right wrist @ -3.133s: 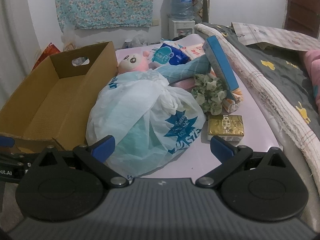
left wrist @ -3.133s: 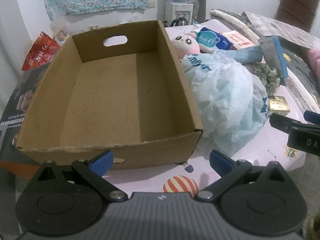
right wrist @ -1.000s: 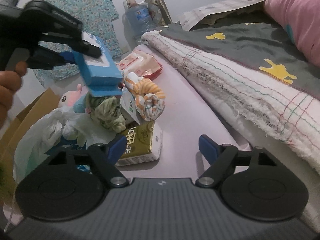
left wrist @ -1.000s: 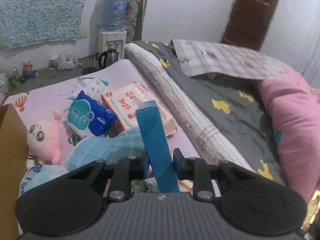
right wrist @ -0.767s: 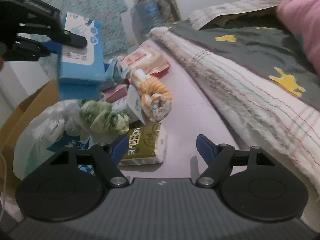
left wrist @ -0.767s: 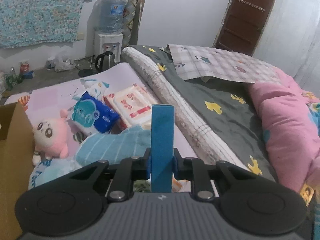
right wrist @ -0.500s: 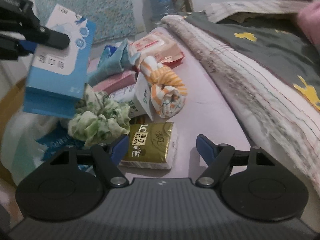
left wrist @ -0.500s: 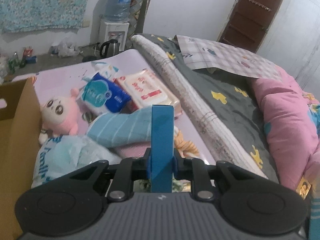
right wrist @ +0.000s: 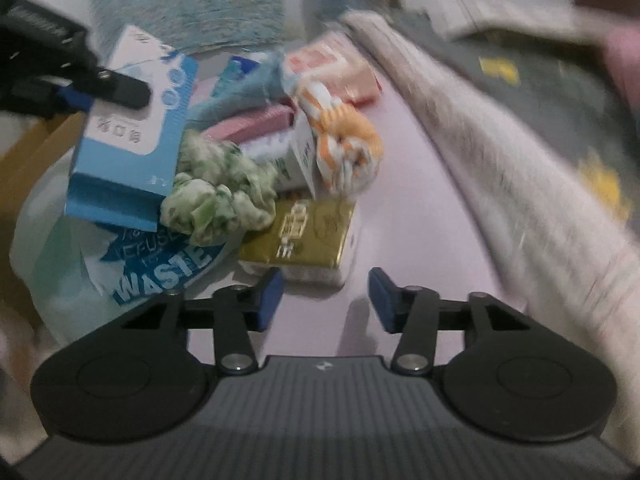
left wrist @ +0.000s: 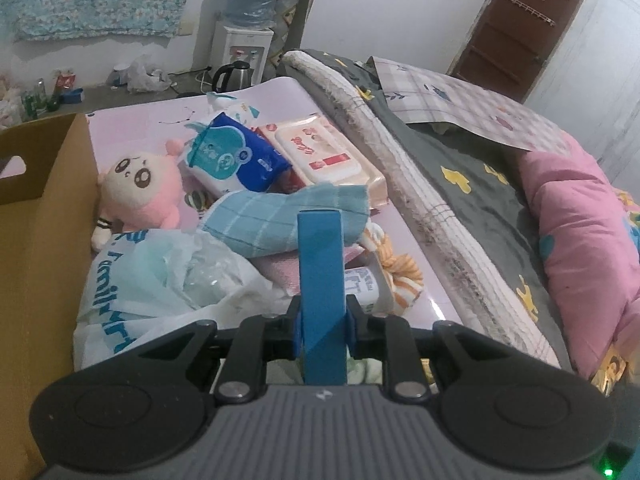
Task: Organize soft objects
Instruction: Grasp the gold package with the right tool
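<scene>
The left gripper [left wrist: 322,322] pinched a blue pack [left wrist: 321,280] in its jaws, not yet boxed, while the right gripper [right wrist: 325,300], jaws opening and empty, hovered just short of the remaining pile [right wrist: 224,196].

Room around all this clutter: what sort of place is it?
Most likely a bedroom in a home: a bed with a grey blanket and pink quilt, a water dispenser with a kettle beside it.
</scene>
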`<state>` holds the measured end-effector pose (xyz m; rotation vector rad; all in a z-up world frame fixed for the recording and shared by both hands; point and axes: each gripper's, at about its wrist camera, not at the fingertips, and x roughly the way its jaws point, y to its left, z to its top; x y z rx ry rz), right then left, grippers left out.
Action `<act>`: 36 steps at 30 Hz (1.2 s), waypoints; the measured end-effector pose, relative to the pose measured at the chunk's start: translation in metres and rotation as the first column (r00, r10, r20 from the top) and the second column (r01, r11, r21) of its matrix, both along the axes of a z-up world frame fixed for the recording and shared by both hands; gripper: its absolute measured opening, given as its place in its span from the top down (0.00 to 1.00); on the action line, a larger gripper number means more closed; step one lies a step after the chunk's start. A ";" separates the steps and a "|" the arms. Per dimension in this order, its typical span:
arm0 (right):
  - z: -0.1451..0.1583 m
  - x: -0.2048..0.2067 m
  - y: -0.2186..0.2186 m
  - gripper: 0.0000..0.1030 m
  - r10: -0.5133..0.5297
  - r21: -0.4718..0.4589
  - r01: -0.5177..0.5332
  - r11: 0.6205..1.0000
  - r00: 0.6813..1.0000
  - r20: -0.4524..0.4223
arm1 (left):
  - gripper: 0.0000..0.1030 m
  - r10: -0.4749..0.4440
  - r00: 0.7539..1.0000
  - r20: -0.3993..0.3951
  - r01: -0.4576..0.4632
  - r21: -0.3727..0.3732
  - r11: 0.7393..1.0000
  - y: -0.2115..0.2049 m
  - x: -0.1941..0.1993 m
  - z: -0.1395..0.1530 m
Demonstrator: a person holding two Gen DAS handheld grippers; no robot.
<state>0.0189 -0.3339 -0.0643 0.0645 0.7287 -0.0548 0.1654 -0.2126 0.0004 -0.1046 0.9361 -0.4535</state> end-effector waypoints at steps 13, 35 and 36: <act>-0.006 0.076 -0.005 0.31 0.392 -0.036 -0.402 0.915 0.906 -0.158 | 0.77 0.010 0.999 -0.037 -0.010 0.007 1.000 0.010 0.007 -0.002; -0.012 0.063 -0.004 0.50 0.198 0.061 -0.189 0.980 0.954 -0.223 | 0.78 -0.026 1.000 -0.014 0.025 -0.037 0.999 0.007 -0.002 0.003; -0.011 0.057 -0.006 0.51 0.173 0.062 -0.163 0.985 0.959 -0.224 | 0.78 -0.032 0.999 -0.012 0.031 -0.042 0.999 0.007 -0.004 0.005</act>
